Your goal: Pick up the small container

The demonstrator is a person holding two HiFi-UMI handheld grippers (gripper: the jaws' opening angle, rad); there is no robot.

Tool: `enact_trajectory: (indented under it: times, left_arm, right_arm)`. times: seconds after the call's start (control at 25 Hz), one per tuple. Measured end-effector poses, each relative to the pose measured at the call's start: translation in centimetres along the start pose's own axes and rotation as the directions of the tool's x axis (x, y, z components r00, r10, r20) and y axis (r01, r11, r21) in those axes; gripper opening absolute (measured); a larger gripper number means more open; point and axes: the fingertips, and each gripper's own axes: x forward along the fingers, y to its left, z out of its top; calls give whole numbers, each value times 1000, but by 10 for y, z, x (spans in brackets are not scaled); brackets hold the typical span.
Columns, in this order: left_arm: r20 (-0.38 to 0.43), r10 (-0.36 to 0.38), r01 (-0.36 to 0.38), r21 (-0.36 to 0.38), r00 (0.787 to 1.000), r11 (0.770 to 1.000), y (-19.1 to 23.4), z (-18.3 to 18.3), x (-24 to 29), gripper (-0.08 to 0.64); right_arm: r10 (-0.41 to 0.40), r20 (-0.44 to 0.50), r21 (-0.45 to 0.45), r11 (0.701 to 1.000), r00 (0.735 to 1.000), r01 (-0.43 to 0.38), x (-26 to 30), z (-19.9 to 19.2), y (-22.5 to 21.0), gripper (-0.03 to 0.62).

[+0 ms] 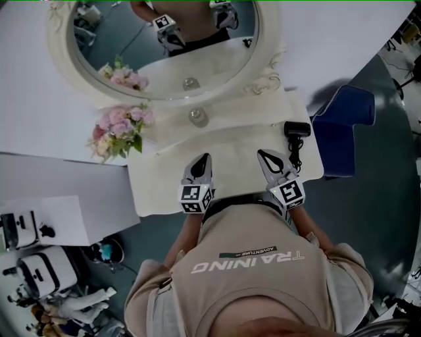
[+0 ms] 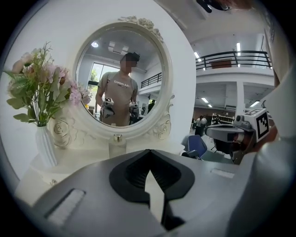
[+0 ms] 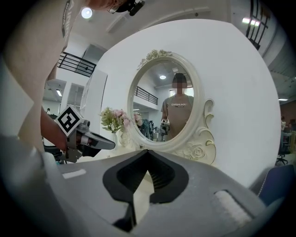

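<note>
Head view — small container (image 1: 198, 117) lies beyond left hand-held gripper (image 1: 204, 158) (closed, empty).

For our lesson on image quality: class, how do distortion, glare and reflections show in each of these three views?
Head view: straight edges bow, and the mirror doubles the small container. Left gripper view: fisheye with a dark round border, mosaic patch over the reflected face. Right gripper view: same round vignette, a ceiling lamp glaring at top left.
</note>
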Motion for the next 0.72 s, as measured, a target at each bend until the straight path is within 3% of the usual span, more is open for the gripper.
enact_trajectory:
  times: [0.44,0.72]
  left_arm:
    - [44,-98,97,38,994,995,49,11,4,15]
    - [19,-94,94,25,995,995,62,11,7,15]
  right_arm:
    - [-93,-19,97,991,995,94,50,3,21,3]
    - [-55,-44,82,995,998,58,65,9,32,3]
